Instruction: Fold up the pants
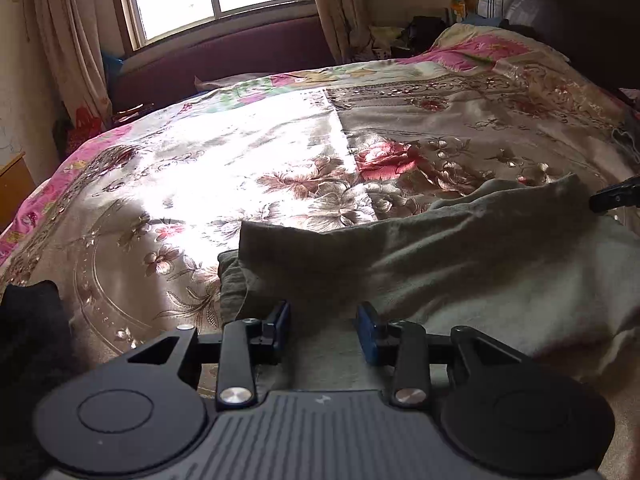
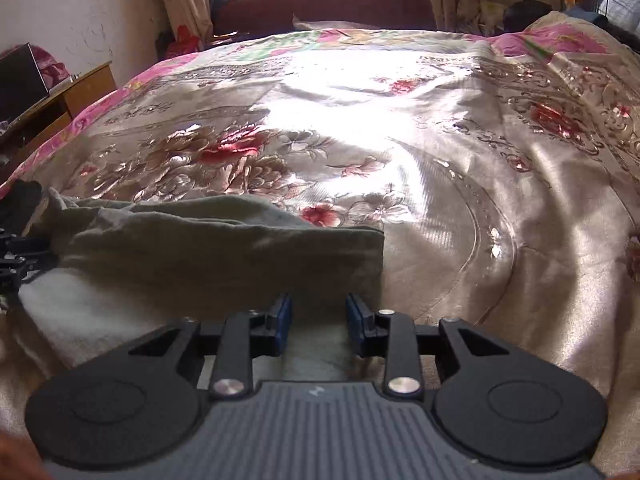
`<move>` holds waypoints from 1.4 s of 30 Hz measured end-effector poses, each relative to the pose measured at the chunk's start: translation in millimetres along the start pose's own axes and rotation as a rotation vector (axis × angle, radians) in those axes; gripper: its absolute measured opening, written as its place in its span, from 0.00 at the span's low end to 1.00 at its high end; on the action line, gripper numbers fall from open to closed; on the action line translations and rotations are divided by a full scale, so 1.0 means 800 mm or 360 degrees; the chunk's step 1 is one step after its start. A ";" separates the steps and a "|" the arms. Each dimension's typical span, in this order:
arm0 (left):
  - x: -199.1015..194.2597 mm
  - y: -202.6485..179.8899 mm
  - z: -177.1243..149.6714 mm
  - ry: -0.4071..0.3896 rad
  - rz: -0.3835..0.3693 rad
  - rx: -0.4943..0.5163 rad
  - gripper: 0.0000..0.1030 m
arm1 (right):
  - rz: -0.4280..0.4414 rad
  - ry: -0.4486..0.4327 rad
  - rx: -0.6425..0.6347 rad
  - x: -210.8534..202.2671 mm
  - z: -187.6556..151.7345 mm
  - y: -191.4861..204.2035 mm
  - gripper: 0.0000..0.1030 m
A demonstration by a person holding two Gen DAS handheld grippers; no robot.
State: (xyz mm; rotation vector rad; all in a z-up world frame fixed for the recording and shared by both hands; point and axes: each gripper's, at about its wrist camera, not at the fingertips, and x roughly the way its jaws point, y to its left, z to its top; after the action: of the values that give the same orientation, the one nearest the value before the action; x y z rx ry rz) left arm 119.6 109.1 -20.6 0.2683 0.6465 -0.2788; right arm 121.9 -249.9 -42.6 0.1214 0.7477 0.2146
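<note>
we are seeing the pants lying crosswise between both spread hand-held grippers, left hand-held gripper and right hand-held gripper, each at one end.

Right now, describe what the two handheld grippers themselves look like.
They look alike. The left gripper and right gripper each have a ribbed dark grey body bearing a small pale logo, two round black discs at the sides, black linkage arms with silver pivot screws, and short black fingers faced with blue pads. No cables or sleeves show.
</note>
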 end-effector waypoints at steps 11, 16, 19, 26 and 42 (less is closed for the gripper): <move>0.025 -0.024 -0.002 0.0066 0.0142 0.0214 0.56 | -0.0149 0.0019 0.0010 -0.011 -0.018 -0.008 0.33; 0.007 -0.036 -0.018 0.0049 0.0184 0.0340 0.62 | 0.0047 0.0143 0.0262 -0.039 -0.046 -0.012 0.46; 0.009 -0.033 -0.031 0.0062 0.0181 0.0313 0.63 | 0.0105 0.0214 0.0345 -0.023 -0.062 -0.014 0.46; -0.004 -0.023 -0.025 0.0103 0.0206 0.0348 0.63 | 0.0291 0.0192 0.0636 -0.031 -0.059 -0.037 0.49; 0.000 -0.078 -0.018 0.0044 0.0074 0.0464 0.63 | 0.0363 0.0189 0.0749 -0.004 -0.062 -0.041 0.52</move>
State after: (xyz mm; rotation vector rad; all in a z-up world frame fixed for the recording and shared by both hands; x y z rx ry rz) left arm 91.0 55.7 -41.5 0.5668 0.6258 -0.3254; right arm 90.8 -280.7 -82.5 0.6476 0.8932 0.2610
